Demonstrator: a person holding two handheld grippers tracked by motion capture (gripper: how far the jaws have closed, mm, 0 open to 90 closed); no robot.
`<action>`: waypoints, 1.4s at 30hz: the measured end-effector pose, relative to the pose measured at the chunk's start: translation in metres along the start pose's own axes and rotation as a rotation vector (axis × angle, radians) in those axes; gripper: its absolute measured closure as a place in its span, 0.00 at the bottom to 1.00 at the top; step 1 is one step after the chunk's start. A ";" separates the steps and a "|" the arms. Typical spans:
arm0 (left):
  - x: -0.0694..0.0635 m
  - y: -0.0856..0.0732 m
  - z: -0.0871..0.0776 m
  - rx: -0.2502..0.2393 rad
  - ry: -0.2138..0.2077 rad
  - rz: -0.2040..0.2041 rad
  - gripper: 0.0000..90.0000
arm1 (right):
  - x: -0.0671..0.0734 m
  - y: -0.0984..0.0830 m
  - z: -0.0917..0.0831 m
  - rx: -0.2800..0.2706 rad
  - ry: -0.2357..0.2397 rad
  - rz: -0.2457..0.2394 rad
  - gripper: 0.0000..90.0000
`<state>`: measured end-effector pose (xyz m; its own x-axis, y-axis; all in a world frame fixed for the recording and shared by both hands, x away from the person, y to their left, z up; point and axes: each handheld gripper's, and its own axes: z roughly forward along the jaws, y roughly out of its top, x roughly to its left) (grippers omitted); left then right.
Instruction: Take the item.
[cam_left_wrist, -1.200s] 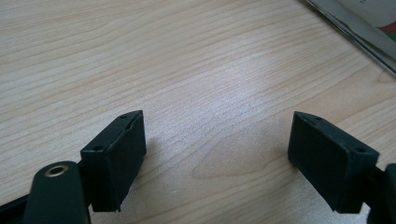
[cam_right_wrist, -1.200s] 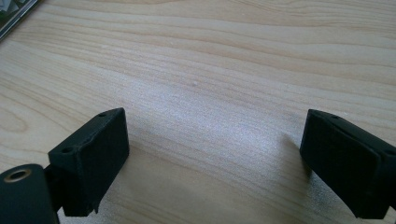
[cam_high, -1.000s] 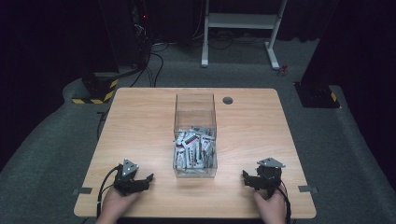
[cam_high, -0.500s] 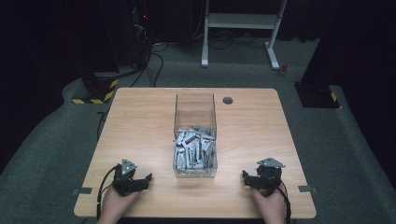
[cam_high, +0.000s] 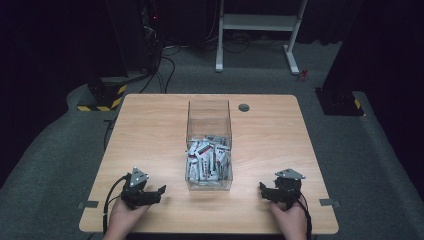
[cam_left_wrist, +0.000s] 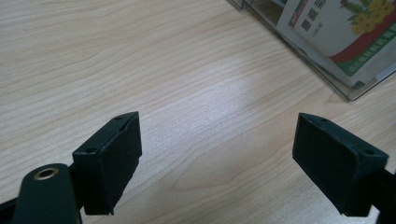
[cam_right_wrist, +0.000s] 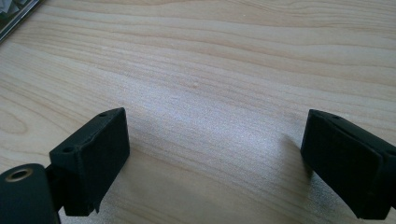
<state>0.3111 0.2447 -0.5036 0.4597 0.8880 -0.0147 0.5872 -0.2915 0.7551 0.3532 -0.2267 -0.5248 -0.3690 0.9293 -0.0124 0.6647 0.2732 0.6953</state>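
The wooden counter (cam_high: 150, 130) takes up the middle of the high view, with dark carpet around it and a white metal frame (cam_high: 260, 22) at the top centre. One clear plastic box (cam_high: 208, 115) stands at the centre of the counter, its lower half heaped with small white packets (cam_high: 207, 159) printed in red and green; they overlap too much to count. One small dark round fitting (cam_high: 244, 107) sits in the counter just right of the box's far corner.

Two tools rest low in the frame, one on each side of the box and well apart from it. The left tool (cam_high: 152, 192) lies at lower left, its jaws spread apart and holding nothing; in the left gripper view the box's corner shows at upper right, with bare wood between. The right tool (cam_high: 265, 190) lies at lower right, jaws likewise wide apart over bare wood. Nothing stands between either tool and the box.
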 end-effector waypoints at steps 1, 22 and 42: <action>-0.001 0.001 -0.001 -0.004 -0.003 0.003 0.18 | 0.000 0.000 0.000 0.000 0.000 -0.002 0.09; -0.016 0.045 -0.026 -0.122 -0.075 0.046 0.18 | 0.000 0.000 0.000 -0.002 -0.001 -0.001 0.09; -0.036 0.074 -0.025 -0.152 -0.170 0.074 0.17 | 0.000 0.000 0.000 -0.001 -0.001 -0.002 0.09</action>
<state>0.3214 0.2002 -0.4309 0.6108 0.7897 -0.0567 0.4472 -0.2850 0.8478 0.3529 -0.2268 -0.5249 -0.3701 0.9289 -0.0146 0.6632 0.2751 0.6960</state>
